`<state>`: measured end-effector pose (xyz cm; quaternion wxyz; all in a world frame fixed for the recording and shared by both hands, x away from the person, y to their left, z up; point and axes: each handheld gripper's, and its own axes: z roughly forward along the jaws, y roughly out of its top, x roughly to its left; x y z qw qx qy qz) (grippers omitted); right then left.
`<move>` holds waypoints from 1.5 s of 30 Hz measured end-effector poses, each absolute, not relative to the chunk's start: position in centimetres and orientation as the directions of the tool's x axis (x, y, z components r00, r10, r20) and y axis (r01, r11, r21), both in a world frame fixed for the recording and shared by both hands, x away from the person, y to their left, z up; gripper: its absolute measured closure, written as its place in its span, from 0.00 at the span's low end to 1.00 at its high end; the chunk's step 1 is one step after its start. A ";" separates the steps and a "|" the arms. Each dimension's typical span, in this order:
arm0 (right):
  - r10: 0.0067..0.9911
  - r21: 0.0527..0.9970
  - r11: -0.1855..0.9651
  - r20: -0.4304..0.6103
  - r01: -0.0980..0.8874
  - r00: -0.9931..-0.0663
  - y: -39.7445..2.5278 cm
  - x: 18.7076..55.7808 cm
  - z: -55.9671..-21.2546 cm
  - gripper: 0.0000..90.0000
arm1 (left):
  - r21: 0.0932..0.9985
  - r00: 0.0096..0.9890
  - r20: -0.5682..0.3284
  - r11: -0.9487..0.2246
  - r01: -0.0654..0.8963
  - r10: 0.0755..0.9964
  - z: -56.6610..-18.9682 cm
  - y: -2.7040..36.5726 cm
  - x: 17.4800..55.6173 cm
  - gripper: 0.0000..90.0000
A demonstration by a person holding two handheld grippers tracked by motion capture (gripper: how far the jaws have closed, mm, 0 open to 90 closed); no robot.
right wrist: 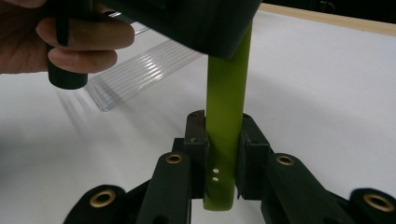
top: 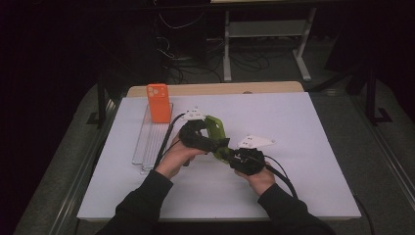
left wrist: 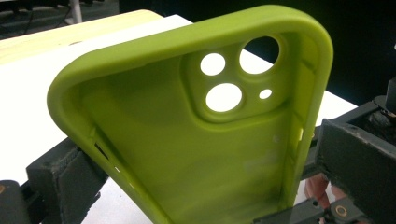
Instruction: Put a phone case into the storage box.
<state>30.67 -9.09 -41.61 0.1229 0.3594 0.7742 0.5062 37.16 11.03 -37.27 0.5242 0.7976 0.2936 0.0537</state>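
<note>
One white worktop [top: 303, 161], one clear ribbed tray [top: 149, 139] at its left, two phone cases: one orange [top: 158, 102] upright on the tray, one green [top: 217, 132] lifted mid-worktop between both hands. Two tongs: left tongs [left wrist: 196, 186] clamped across the green case's side walls, right tongs [right wrist: 223, 154] pinching its edge, nearly closed.

- Orange phone case [top: 158, 102], upright at far end of clear ribbed tray [top: 149, 142].
- White worktop [top: 303, 161], wooden strip [top: 220, 89] along far edge.
</note>
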 end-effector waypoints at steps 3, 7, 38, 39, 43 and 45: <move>0.680 0.870 0.238 0.168 0.432 -0.714 -9.0 30.7 -41.8 0.84 | 0.866 0.808 -0.236 -0.260 0.427 0.540 -37.4 11.0 37.1 0.01; 0.680 0.865 0.251 0.161 0.434 -0.715 -8.7 30.7 -41.9 0.84 | 0.871 0.791 -0.250 -0.228 0.436 0.559 -37.4 11.4 37.0 0.09; 0.710 0.819 0.334 0.107 0.467 -0.696 -12.9 30.7 -41.9 0.15 | 0.892 0.756 -0.186 -0.215 0.398 0.628 -34.2 13.4 37.7 0.16; 0.711 0.814 0.339 0.105 0.471 -0.695 -13.1 30.6 -42.1 0.14 | 0.893 0.755 -0.181 -0.216 0.395 0.630 -34.0 13.5 37.7 0.16; 0.713 0.810 0.351 0.094 0.470 -0.695 -14.0 30.2 -42.6 0.04 | 0.894 0.754 -0.166 -0.225 0.387 0.635 -33.3 13.8 37.9 0.16; 0.709 0.800 0.359 0.102 0.481 -0.698 -14.5 30.0 -42.9 0.00 | 0.897 0.754 -0.161 -0.226 0.381 0.636 -33.0 14.0 38.0 0.16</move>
